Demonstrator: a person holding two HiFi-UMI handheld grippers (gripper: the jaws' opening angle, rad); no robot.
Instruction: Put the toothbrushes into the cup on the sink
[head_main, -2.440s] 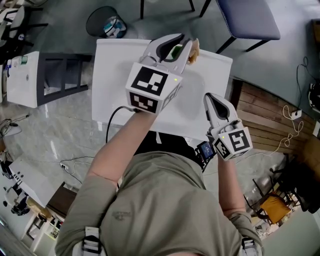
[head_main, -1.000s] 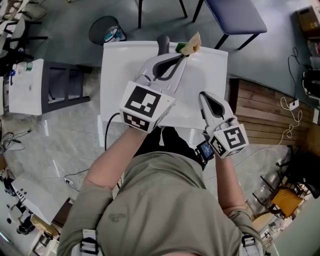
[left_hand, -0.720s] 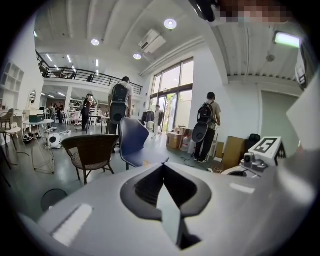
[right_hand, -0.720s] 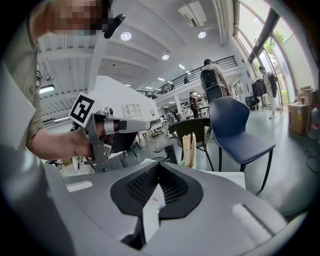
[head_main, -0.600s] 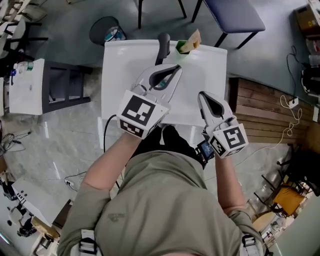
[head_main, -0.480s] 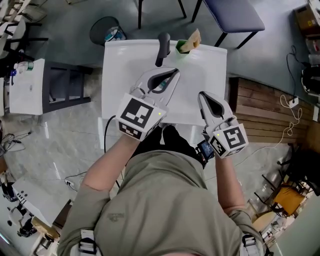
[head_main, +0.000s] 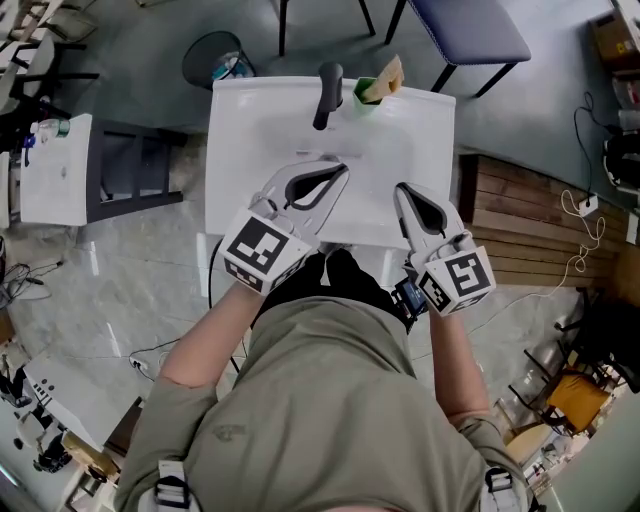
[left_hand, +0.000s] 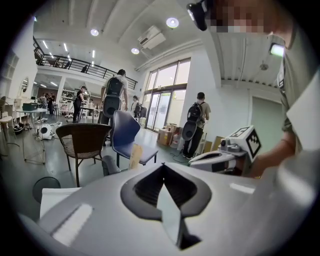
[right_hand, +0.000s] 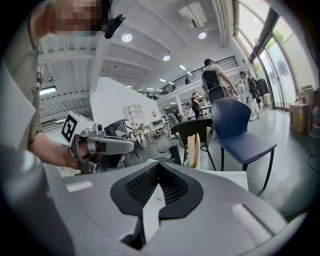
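Left gripper (head_main: 338, 170): jaws pressed together with nothing between them, held above the near part of the sink (head_main: 232, 140)
Right gripper (head_main: 401, 192): jaws closed tip to tip, empty, beside the left gripper at the sink's near right
Count: two toothbrushes (right_hand: 194, 145), one cup (head_main: 363, 93), one faucet (head_main: 326, 92)
Toothbrushes: standing in the cup on the sink's far edge, just right of the faucet
Arms: both forearms reach forward, jaws pointing toward the faucet

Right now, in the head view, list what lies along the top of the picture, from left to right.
Round black waste bin → dark grey tap → green cup holding tan toothbrushes → blue padded chair.
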